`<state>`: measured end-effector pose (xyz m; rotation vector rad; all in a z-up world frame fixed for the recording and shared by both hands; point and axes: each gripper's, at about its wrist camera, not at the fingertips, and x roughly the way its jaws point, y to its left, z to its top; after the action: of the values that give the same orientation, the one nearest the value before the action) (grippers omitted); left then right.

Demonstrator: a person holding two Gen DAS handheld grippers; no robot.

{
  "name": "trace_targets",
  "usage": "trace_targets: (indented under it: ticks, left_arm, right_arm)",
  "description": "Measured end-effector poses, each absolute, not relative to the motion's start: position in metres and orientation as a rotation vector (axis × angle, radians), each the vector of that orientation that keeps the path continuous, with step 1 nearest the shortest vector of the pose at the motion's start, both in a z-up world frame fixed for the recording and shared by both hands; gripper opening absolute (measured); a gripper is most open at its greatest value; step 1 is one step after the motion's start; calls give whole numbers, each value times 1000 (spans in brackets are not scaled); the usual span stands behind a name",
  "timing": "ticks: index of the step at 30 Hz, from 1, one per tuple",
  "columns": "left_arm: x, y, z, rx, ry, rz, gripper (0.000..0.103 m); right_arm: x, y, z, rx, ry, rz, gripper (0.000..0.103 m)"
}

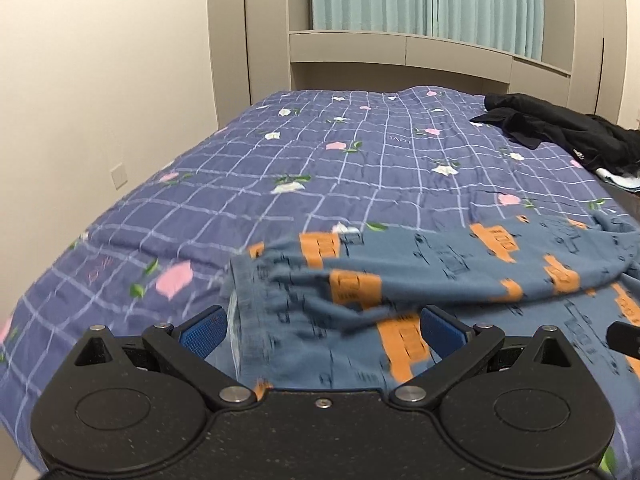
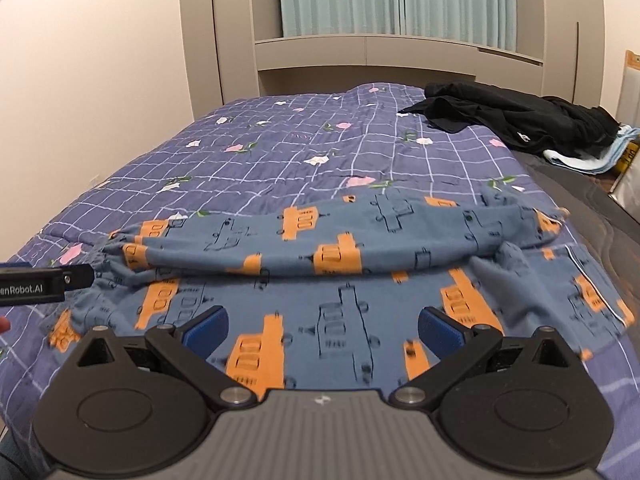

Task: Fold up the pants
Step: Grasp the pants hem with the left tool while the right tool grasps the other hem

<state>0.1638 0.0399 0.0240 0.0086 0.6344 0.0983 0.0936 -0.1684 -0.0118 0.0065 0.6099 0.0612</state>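
The pants [image 2: 340,280], blue with orange blocks and dark line drawings, lie across the near end of the bed [image 1: 280,152], filling the lower half of both frames. One leg appears laid over the other, making a long rounded ridge that runs left to right through the middle of the right wrist view, probably so the two legs line up before the next fold. In the left wrist view, the gathered end of the fabric sits at lower centre, just ahead of the left claw [image 1: 323,330], which is spread wide with cloth showing between its blue pads and nothing pinched. The right claw [image 2: 323,330] is likewise spread and holds nothing, hanging low over the flat lower layer. Both seem placed at the near edge so that each can take a share of the cloth and lift it evenly. A heap of black clothes [image 2: 516,124] lies in the upper right of the frame, well apart from the pants.
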Motion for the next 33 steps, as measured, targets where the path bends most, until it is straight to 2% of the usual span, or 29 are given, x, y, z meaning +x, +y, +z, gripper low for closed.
trace_targets:
  ticks: [18, 22, 33]
  left_arm:
    - [266, 70, 19, 81, 678, 74, 102]
    - [282, 76, 11, 134, 679, 77, 102]
    - [324, 85, -5, 229, 695, -75, 102]
  right_arm:
    - [215, -185, 3, -100, 529, 293, 103]
    - [242, -179, -6, -232, 557, 391, 103]
    - [316, -182, -28, -271, 717, 548, 103]
